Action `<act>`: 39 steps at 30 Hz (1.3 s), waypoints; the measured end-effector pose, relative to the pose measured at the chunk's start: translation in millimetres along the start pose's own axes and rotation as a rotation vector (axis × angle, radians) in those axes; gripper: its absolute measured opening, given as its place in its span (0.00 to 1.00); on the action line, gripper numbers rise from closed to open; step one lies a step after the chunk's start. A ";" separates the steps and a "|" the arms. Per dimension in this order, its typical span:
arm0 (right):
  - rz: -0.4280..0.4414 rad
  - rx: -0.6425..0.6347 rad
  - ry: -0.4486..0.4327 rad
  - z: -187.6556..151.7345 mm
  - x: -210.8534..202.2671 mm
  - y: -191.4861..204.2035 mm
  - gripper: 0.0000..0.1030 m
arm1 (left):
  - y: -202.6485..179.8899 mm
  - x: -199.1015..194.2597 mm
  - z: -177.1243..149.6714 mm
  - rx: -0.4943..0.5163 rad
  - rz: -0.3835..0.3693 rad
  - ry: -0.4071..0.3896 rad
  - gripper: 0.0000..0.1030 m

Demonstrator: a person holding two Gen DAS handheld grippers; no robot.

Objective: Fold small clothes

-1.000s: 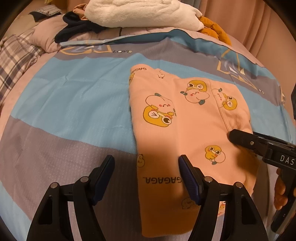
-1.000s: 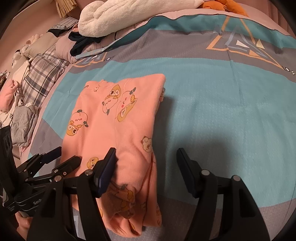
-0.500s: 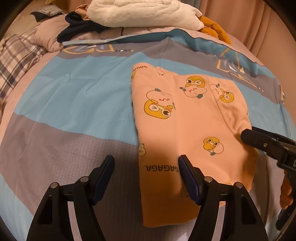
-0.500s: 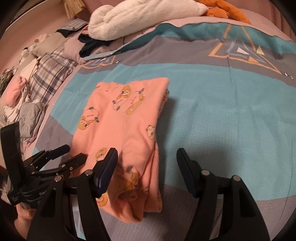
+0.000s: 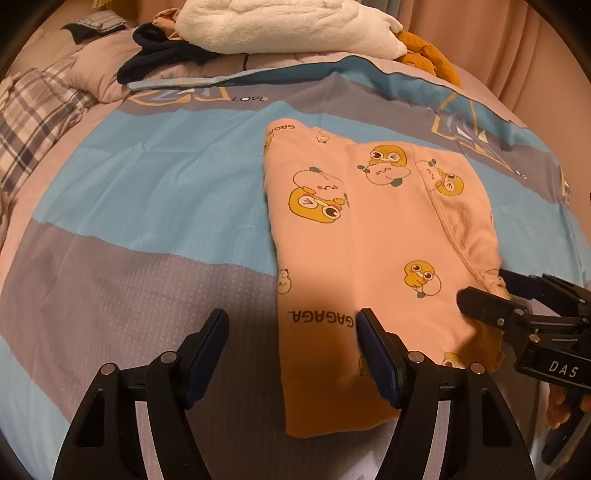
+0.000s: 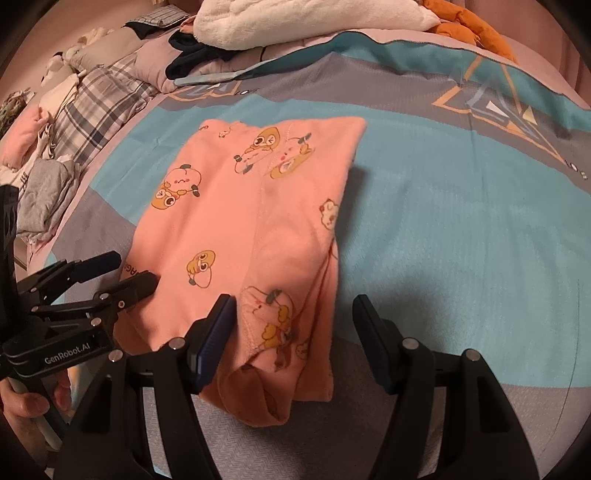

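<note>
A small pink garment (image 5: pixel 369 236) with yellow cartoon prints lies folded lengthwise on the blue and grey bedspread (image 5: pixel 147 206); it also shows in the right wrist view (image 6: pixel 243 236). My left gripper (image 5: pixel 291 347) is open, its jaws straddling the garment's near left edge. My right gripper (image 6: pixel 293 332) is open over the garment's near right corner. Each gripper shows in the other view, the right one (image 5: pixel 484 291) and the left one (image 6: pixel 125 273), both with jaws apart at the garment's near edges.
A white fluffy blanket (image 5: pixel 280 26), dark clothes (image 5: pixel 159 59) and an orange plush (image 5: pixel 428 59) lie at the bed's far end. A plaid pillow (image 6: pixel 92 107) and a heap of clothes (image 6: pixel 44 192) sit to the left. Curtains (image 5: pixel 517 48) hang at the far right.
Both grippers have moved closer to the garment's near end. The right gripper has come in over its near right corner. Both stay open.
</note>
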State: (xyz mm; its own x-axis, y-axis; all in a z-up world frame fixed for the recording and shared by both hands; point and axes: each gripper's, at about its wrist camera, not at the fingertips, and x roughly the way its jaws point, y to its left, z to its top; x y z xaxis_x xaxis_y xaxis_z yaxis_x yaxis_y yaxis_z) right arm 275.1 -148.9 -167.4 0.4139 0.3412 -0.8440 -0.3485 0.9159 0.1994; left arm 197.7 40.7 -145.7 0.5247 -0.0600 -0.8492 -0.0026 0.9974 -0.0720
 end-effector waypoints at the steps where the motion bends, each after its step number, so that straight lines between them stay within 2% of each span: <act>1: 0.001 0.002 0.000 -1.1 -0.8 -1.0 0.65 | -0.1 0.2 0.6 0.001 0.001 0.000 0.69; 39: -0.021 0.012 0.004 -23.7 -21.7 -3.4 0.65 | 0.6 -18.2 -25.3 0.005 0.035 0.030 0.68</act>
State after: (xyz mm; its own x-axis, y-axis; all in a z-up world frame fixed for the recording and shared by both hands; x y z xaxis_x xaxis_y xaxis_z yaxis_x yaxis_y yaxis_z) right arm 247.3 -164.5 -161.6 0.4177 0.3207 -0.8501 -0.3298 0.9253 0.1871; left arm 166.7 41.4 -143.4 0.4984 -0.0261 -0.8666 -0.0160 0.9991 -0.0393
